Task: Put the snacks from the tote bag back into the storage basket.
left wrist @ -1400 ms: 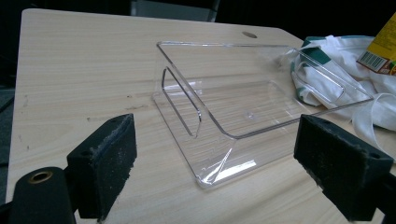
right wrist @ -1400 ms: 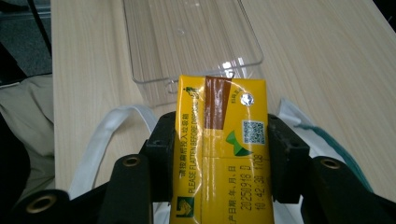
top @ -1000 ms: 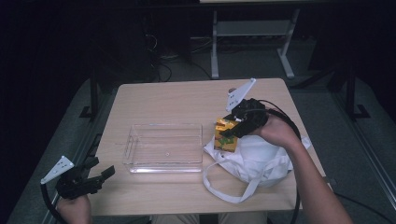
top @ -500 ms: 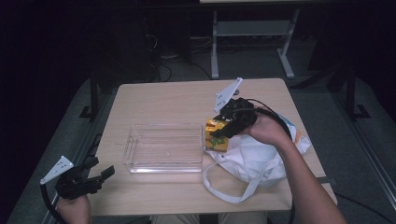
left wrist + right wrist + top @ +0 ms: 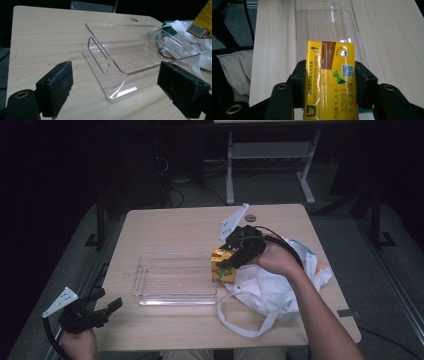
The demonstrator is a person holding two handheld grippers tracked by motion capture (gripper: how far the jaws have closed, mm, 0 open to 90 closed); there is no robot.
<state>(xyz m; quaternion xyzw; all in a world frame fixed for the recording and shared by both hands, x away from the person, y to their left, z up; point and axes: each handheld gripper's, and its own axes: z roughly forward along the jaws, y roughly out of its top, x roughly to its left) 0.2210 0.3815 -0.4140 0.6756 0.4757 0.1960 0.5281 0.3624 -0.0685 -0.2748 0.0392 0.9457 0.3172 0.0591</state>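
Surface (image 5: pixel 170 227): light wood, carries everything. Landmark is the clear tray (image 5: pixel 175 279), which lies flat near the surface's middle, long axis across the high view, nothing inside it.

White bag (image 5: pixel 272 287) lies slumped just beside the tray's right end, with one strap looped toward the person's edge of the surface.

Right gripper (image 5: pixel 231 262) sits over the tray's right end, jaws pinching the yellow juice carton (image 5: pixel 329 82) by its two broad sides. In the right gripper view the carton's top face points out along the tray's length. The carton hangs at the tray's right rim, apparently not yet inside and clear of the bag.

Left gripper (image 5: pixel 120 85) is off the tray's near-left corner, at the surface's edge, jaws spread with nothing between them, aimed at the tray.

Step in hand, as judged: carrying the carton from bag to tray. To do it well:
- lift the carton's bottom over the tray's end wall before moving in, since a clipped rim would likely shove the light tray
- keep the pinch firm until the carton rests on the tray floor
- lay it parallel to the tray's long walls, toward one end, leaving room
- left gripper could steady the tray's near-left corner if it slides
- let go only once the carton is down, then back out straight so the jaws don't drag it
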